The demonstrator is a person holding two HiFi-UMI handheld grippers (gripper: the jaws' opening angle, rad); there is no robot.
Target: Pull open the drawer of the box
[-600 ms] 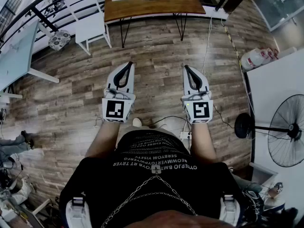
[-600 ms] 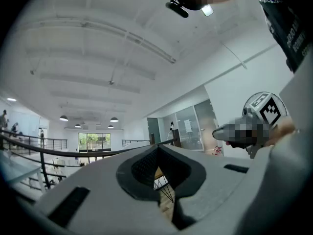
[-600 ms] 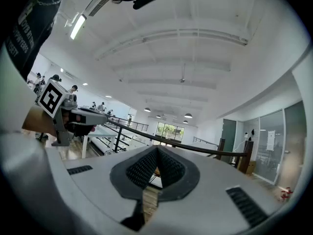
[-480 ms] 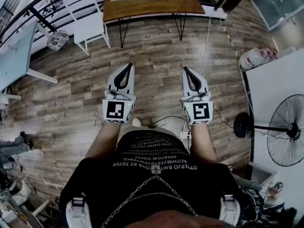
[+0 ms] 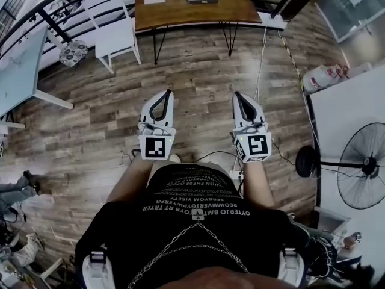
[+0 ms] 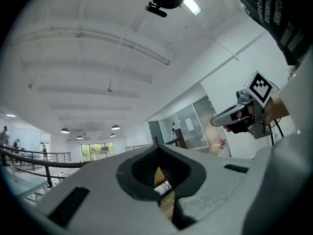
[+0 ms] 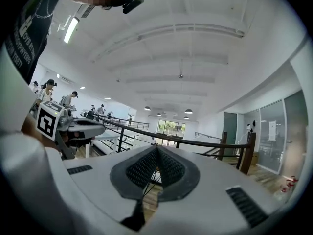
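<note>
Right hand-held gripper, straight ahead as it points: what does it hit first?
Nothing near the right hand-held gripper; first in line is probably the wooden table across the floor, though depth is unclear.

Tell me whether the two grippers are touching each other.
Apart. The head view shows bare wooden floor between the left gripper and the right gripper, held side by side.

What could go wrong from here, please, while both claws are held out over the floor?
1. A cable runs across the floor toward the wooden table; feet could catch it on the way there.
2. The left claw and right claw are both shut and empty, so either would likely just bump a handle unless opened first.
</note>
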